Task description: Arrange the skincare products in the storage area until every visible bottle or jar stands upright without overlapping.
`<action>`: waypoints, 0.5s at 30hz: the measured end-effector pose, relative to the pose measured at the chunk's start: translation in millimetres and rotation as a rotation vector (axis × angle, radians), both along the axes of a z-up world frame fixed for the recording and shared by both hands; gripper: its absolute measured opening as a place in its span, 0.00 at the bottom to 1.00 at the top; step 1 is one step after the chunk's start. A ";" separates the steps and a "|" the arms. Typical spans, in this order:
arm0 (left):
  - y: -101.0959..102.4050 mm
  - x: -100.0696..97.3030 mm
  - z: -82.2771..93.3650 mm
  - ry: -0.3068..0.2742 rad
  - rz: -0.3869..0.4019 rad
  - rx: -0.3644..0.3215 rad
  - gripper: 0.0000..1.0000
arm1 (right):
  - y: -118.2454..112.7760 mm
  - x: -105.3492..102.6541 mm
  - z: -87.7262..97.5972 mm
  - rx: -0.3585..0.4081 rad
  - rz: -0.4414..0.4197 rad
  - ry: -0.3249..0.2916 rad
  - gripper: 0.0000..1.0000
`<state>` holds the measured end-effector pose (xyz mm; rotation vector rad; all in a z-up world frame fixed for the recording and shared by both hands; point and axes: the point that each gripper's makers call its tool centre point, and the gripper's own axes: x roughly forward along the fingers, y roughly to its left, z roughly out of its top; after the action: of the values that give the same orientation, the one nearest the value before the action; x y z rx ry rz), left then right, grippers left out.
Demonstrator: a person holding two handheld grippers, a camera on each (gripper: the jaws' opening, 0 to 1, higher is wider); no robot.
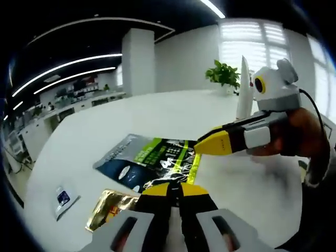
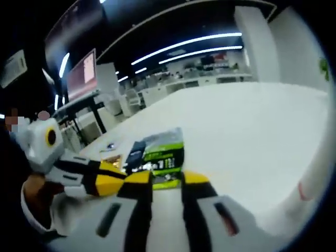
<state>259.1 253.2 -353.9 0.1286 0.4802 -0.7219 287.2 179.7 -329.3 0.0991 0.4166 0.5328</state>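
In the left gripper view, the left claw rises from the bottom centre, jaws pressed together over a white counter. Just above its tips lies a flat dark-and-green packet, with a gold packet at lower left and a small white sachet further left. The right claw enters from the right, tip over the green packet; whether it is spread cannot be told. A potted plant stands at upper right.

In the right gripper view, the right claw sits at bottom centre, jaws slightly apart, the green packet just above it. The left claw comes in from the left.

We find the dark-and-green pouch partly hidden behind our left tongs, its print too blurred to read, gold packet half covered, small sachet label illegible
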 end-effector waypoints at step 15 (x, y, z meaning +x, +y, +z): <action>-4.6 -5.6 -0.5 0.021 -0.023 -0.058 0.00 | 8.0 2.1 -6.5 -0.109 -0.003 -0.056 0.12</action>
<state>253.5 248.6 -354.3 0.0728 0.4777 -0.7593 289.3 187.7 -335.8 -0.0195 0.3896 0.5075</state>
